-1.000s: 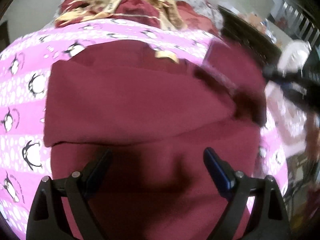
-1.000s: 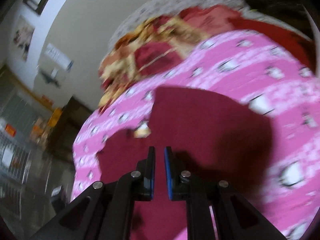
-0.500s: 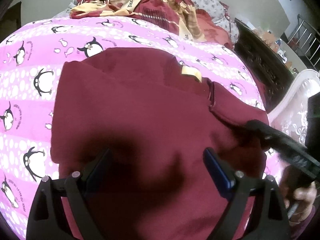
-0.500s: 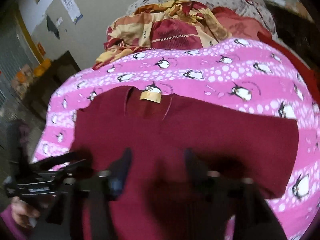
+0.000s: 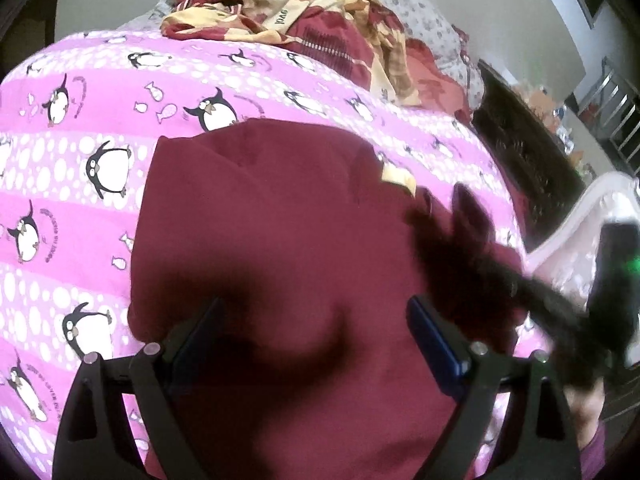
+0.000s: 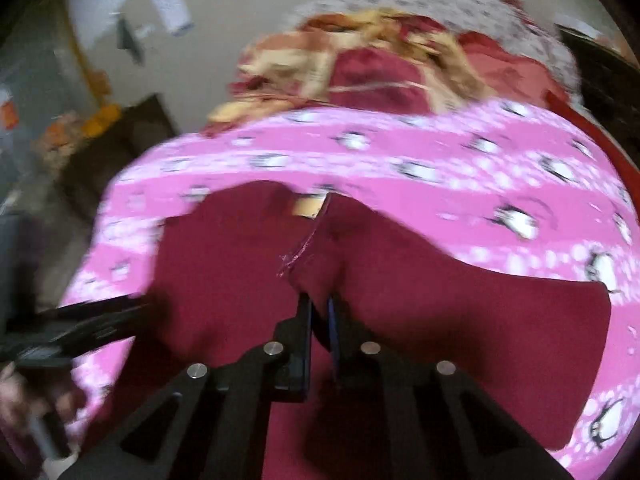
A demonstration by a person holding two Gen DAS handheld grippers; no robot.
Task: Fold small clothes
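Observation:
A maroon garment (image 5: 280,232) lies spread on a pink penguin-print bedsheet (image 5: 80,128), with a tan neck label (image 5: 396,178) at its far edge. My left gripper (image 5: 316,320) is open and empty, hovering just above the garment's near part. My right gripper (image 6: 319,304) is shut on a raised fold of the maroon garment (image 6: 320,256) near the neck label (image 6: 306,206). The right gripper shows blurred at the right of the left wrist view (image 5: 460,224). The left gripper shows at the left of the right wrist view (image 6: 100,312).
A crumpled red and cream blanket (image 5: 304,12) and a grey patterned pillow (image 5: 420,12) lie at the head of the bed. A dark headboard (image 5: 528,160) and a white chair (image 5: 592,216) stand to the right. Dark furniture (image 6: 120,140) stands left of the bed.
My right gripper went from open above the garment to shut on a fold near the neck, which now stands raised. My left gripper stayed open and shifted slightly over the garment.

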